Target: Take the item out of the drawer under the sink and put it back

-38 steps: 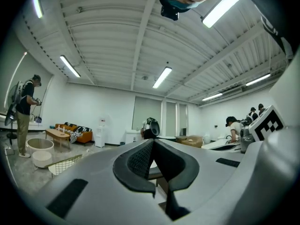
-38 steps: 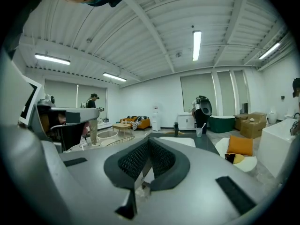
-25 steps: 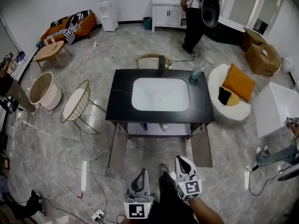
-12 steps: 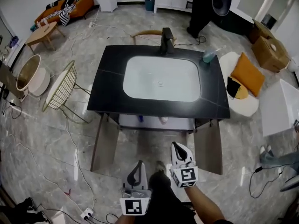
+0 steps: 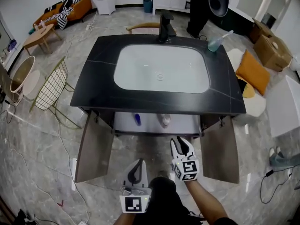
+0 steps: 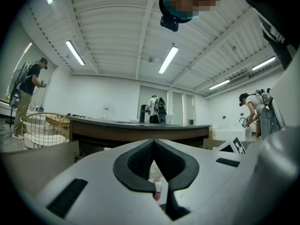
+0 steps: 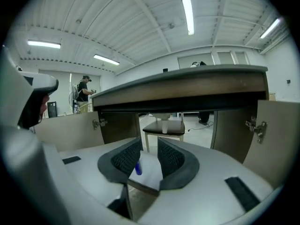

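Under the black counter [image 5: 93,86] with its white sink basin [image 5: 161,69], a pale drawer shelf [image 5: 152,124] holds a small blue bottle [image 5: 137,119] and a white bottle [image 5: 164,120]. My right gripper [image 5: 181,145] hovers just in front of the shelf. Its jaws are opening, with nothing between the pads. In the right gripper view the blue bottle [image 7: 138,168] shows through the gap of the right gripper [image 7: 150,143], farther off. My left gripper [image 5: 136,171] hangs lower and nearer to me, shut and empty. The left gripper [image 6: 153,140] points at the cabinet.
Both cabinet doors stand swung open, the left door [image 5: 93,146] and the right door [image 5: 219,149] flanking the shelf. A black faucet [image 5: 166,28] and a green spray bottle [image 5: 216,42] stand on the counter. A wire chair [image 5: 49,90] and floor cables lie to the left.
The view has come closer to the sink and both grippers have advanced toward the open cabinet. The right gripper's jaws have parted from shut.
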A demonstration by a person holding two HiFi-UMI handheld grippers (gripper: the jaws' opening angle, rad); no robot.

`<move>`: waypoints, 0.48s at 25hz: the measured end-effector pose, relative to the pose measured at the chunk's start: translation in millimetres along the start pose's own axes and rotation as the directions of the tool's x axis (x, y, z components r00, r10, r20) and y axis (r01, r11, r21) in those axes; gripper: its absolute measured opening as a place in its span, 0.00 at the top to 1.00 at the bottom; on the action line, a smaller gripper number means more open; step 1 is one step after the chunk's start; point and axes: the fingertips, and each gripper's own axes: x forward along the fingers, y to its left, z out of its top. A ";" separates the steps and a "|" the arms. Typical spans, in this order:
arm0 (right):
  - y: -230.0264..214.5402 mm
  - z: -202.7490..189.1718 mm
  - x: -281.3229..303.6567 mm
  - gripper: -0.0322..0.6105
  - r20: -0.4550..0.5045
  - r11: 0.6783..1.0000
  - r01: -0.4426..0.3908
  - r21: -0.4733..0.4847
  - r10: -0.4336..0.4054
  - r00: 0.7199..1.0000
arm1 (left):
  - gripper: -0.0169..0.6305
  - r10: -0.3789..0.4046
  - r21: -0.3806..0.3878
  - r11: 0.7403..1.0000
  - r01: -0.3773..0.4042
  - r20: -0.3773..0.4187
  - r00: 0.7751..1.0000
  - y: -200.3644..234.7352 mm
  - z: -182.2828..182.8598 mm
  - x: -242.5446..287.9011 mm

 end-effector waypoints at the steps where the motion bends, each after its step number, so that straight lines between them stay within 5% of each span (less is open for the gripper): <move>1: -3.8 -11.2 5.9 0.79 -0.001 1.000 0.001 -0.005 -0.001 1.000 | 0.96 -0.004 0.000 1.000 0.004 0.013 1.000 -0.7 -9.5 2.7; 12: -30.9 -122.5 76.5 0.65 -0.039 0.999 0.051 0.001 -0.051 0.998 | 0.96 -0.034 0.019 0.999 0.032 0.108 0.994 -0.4 -71.6 9.4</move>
